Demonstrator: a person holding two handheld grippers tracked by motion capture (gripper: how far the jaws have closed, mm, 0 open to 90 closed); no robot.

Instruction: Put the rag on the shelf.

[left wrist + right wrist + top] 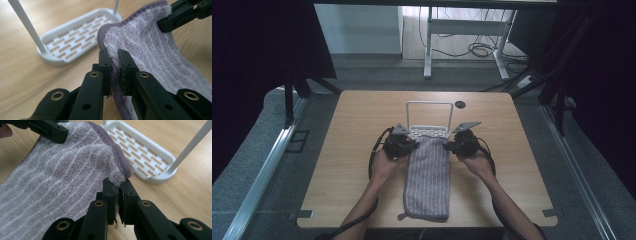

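While the person leans in from the near edge, the high view shows a folded lilac striped towel (428, 177) lying lengthwise down the middle of the wooden counter (347, 150), its near end close to the front edge and its far end just in front of a white towel stand (429, 117). The left gripper (412, 143) and the right gripper (448, 145) sit at the two far corners of the towel, one on each side. Most of the cloth lies flat, so I judge the lift has barely started.

From the left gripper view, the left gripper (115, 65) has its jaws pinched tight on the towel's (155, 50) hemmed corner, the pile squeezed between them. That corner is raised a little off the wood, with the stand's slotted base (75, 41) just beyond it and one white upright (25, 25) rising at the left.

From the right gripper view, the right gripper (116, 193) is likewise clamped on the other far corner of the towel (55, 182), the edge bunched up between the jaws, the white base (142, 157) lying near.

Both grasps look secured. What seems left is raising the far end and draping the towel over the stand's top bar; nothing hangs there yet.
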